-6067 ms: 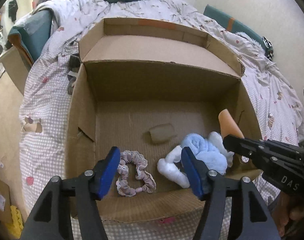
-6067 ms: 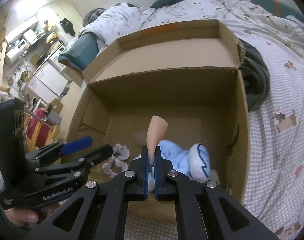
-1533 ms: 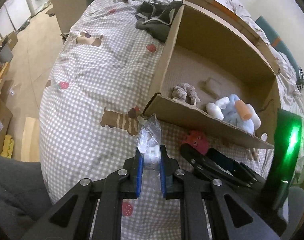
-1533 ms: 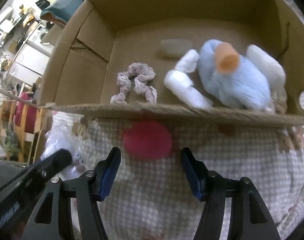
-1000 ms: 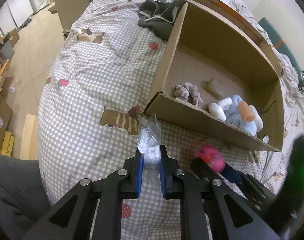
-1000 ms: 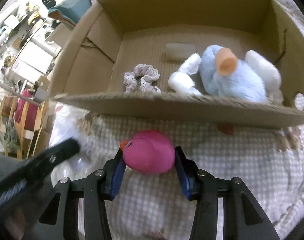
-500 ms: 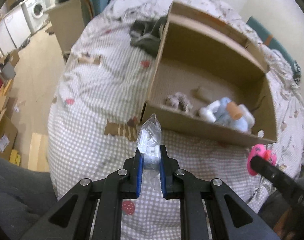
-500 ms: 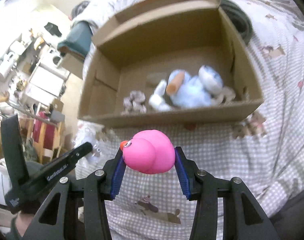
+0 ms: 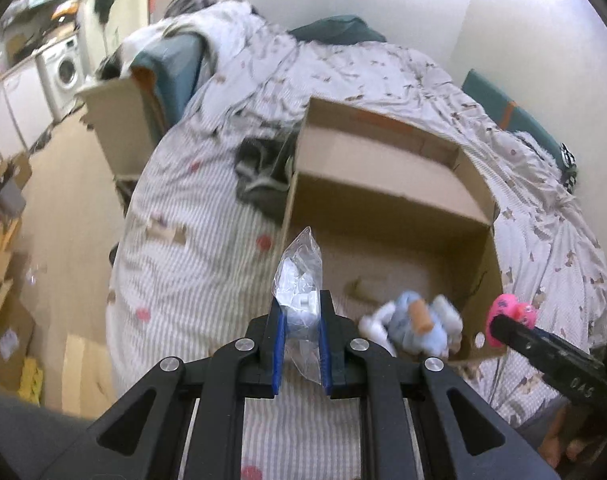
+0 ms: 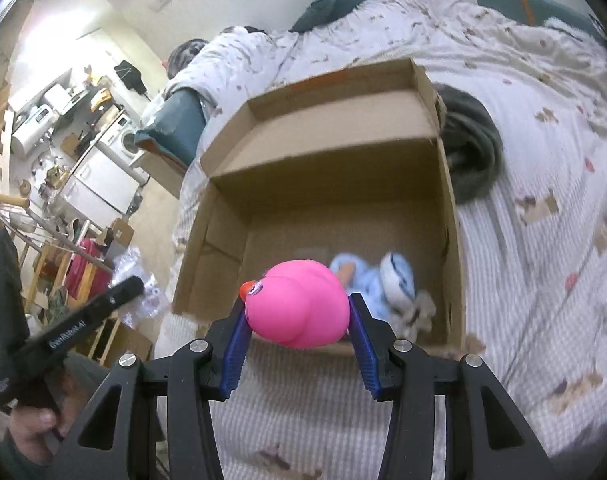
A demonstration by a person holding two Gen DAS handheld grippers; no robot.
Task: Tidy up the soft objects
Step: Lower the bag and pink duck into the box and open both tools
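My left gripper (image 9: 300,332) is shut on a clear plastic bag of white pieces (image 9: 299,280) and holds it up in front of the open cardboard box (image 9: 387,184) on the bed. My right gripper (image 10: 297,322) is shut on a pink rubber duck (image 10: 299,304), held above the box's near wall (image 10: 457,280); the duck also shows at the right of the left wrist view (image 9: 509,312). Inside the box lie a blue and white plush toy (image 9: 417,320) with an orange cone on it and a small beige piece (image 9: 373,286). The plush also shows in the right wrist view (image 10: 383,280).
The box stands on a checked bedspread (image 9: 191,248) with a rumpled quilt (image 9: 343,68) behind it. Dark grey clothing (image 9: 263,176) lies against the box's left side. The floor, a washing machine (image 9: 65,68) and cardboard pieces are off the bed's left edge.
Both grippers have risen and tilted up, with the box now lower and closer in view. The right gripper took hold of the pink duck from the bedspread and lifted it. The bag stays clamped.
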